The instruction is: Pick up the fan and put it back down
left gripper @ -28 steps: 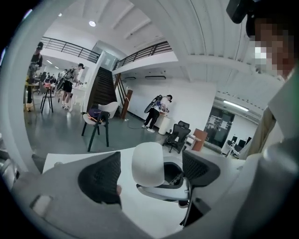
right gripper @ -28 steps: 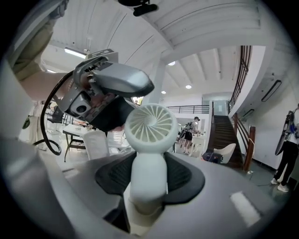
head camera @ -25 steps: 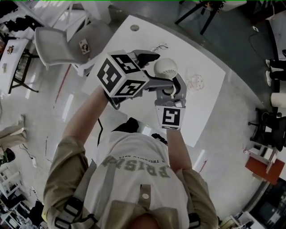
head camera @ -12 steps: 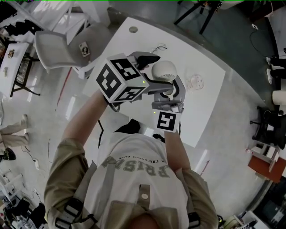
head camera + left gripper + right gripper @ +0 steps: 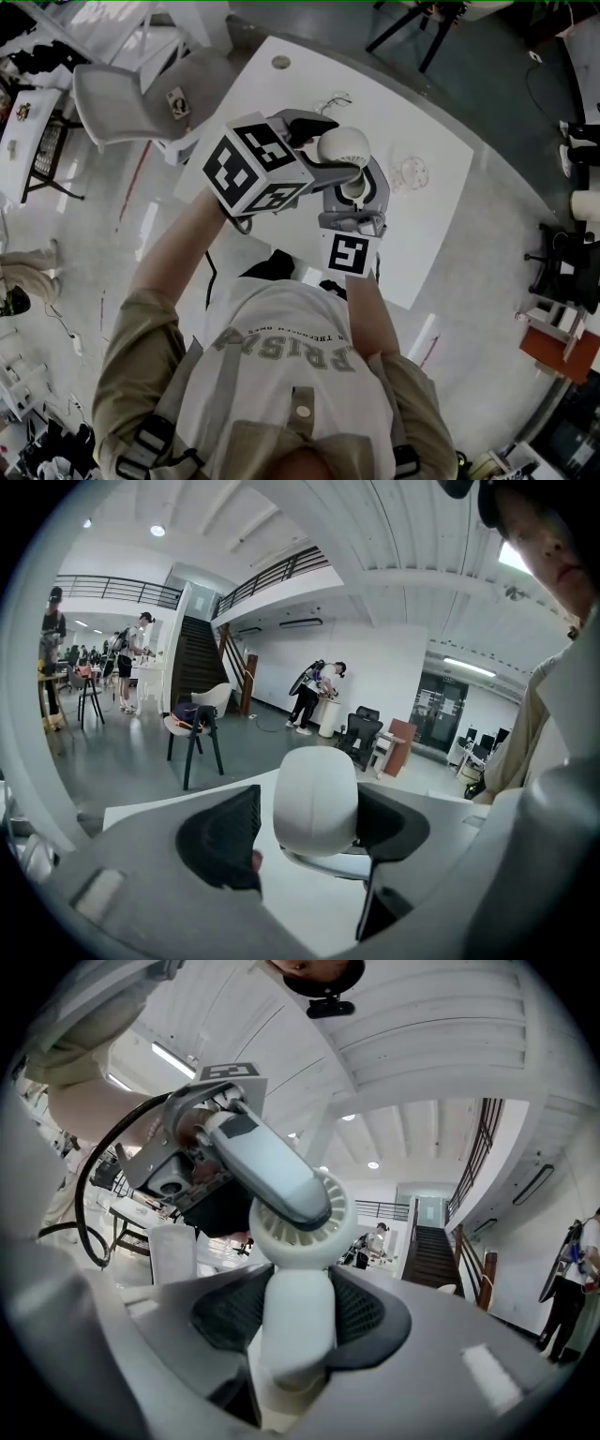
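Note:
A small white fan [image 5: 342, 143] hangs in the air above the white table [image 5: 427, 220], between both grippers. My right gripper [image 5: 354, 192] is shut on its stem [image 5: 295, 1326], with the round grille head [image 5: 302, 1225] standing above the pads. My left gripper [image 5: 339, 150] reaches in from the left, and its jaws have just been closing with the fan head [image 5: 315, 803] between them. One pad [image 5: 389, 822] touches the head. A thin sliver of table still shows between the head and the other pad [image 5: 230, 841].
On the table are a faint pink round thing [image 5: 412, 172], a small disc [image 5: 281, 61] near the far corner and a thin cable [image 5: 337, 97]. A grey chair [image 5: 131, 94] stands at the table's left. Tripod legs [image 5: 412, 33] stand beyond the table.
The left gripper's jaws have narrowed around the fan head. Both grippers and the fan have stayed almost where they were above the table.

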Tool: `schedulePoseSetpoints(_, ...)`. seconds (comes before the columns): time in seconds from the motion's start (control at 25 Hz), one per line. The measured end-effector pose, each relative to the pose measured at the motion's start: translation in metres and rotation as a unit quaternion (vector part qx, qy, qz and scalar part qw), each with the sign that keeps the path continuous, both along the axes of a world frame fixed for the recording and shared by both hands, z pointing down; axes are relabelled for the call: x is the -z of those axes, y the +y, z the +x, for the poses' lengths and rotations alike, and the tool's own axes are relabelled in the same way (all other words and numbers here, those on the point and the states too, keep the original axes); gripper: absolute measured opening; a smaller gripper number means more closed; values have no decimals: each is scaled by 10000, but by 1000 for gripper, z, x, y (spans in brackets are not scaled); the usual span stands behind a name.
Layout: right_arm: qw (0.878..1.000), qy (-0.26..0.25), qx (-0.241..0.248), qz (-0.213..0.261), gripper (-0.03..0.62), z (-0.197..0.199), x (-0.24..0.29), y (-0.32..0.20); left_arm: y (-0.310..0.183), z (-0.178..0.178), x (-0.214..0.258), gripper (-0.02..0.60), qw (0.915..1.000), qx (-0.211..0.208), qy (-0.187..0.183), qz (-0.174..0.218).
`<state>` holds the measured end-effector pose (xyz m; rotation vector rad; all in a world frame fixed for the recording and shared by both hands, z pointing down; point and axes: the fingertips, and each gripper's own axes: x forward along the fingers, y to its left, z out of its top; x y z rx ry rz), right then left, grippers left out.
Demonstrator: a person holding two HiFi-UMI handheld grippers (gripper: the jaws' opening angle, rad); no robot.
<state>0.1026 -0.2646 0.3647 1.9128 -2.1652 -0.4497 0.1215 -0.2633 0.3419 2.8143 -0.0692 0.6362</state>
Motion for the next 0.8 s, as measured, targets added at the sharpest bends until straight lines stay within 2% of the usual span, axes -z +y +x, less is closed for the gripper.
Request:
schedulePoseSetpoints(0.12,10000,26,19,-57,181,-2,-4,0,0,-2,-1,291,10000,-19,-44,75)
schedulePoseSetpoints(0.24,9999,20,24,-118,181,-1,-7,0,3,0,-4,241,9999,-68,-69,92)
schedulePoseSetpoints(0.56,9984,-307,154,-454,184,-4,-29,-1,4,0,-24,229,9999,-101,-107,-27)
schedulePoseSetpoints(0.8,9955,-263,271,-869,187,0,-59,2,10,5,-42,224,9998,-182,-103,24)
